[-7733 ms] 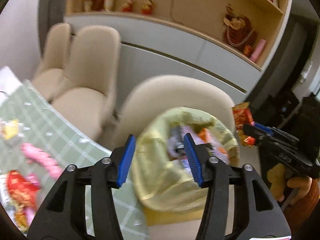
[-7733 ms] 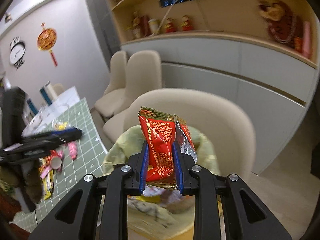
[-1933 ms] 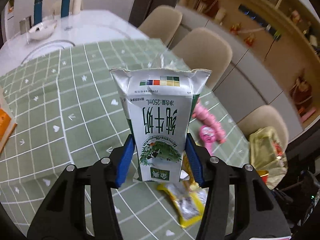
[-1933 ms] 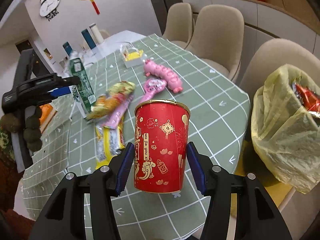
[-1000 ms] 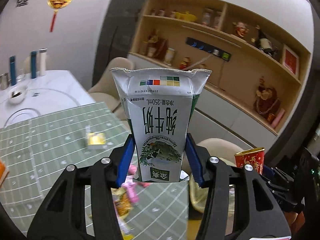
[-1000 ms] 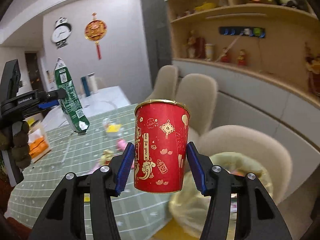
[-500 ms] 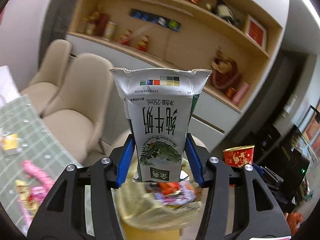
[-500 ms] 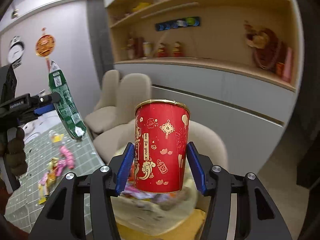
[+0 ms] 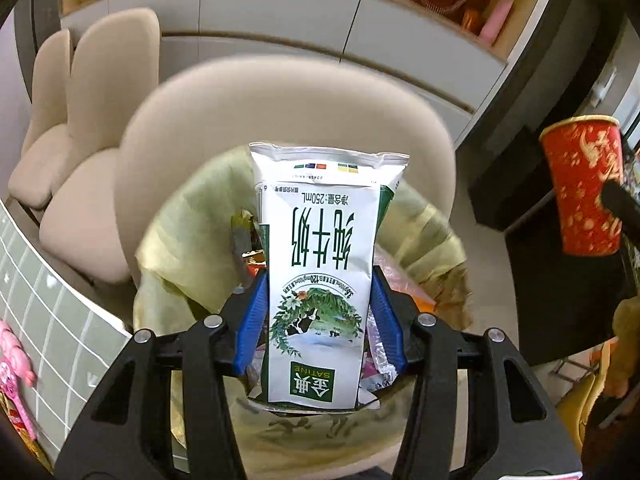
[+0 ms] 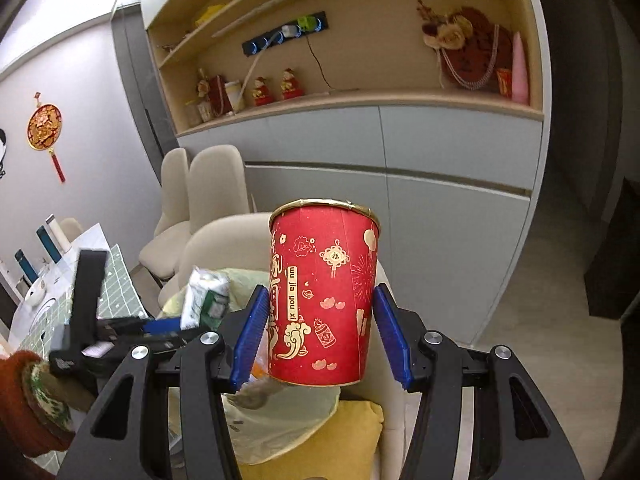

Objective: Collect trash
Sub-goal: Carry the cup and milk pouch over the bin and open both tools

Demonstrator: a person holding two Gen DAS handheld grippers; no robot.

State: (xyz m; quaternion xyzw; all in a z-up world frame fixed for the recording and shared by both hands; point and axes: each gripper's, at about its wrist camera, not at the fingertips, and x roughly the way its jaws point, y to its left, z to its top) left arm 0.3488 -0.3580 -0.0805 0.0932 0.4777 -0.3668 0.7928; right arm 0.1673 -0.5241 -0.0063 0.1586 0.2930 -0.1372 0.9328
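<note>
A dining room with beige chairs and a wall of shelves and grey cabinets fills both views; the green checked table [image 9: 48, 304] shows only at the lower left edge. At the centre of the left wrist view the left gripper [image 9: 318, 320] pinches a milk carton [image 9: 320, 272] over the open mouth of the yellow trash bag [image 9: 188, 248], which sits on a chair [image 9: 280, 104]. In the right wrist view the right gripper [image 10: 318, 336] clamps a red paper cup [image 10: 324, 300] at frame centre — higher, with the bag low behind it. Likely risks: the limp bag rim could fold under the carton, or a release too near the edge could tip it onto the seat — and the two grippers may crowd each other.
</note>
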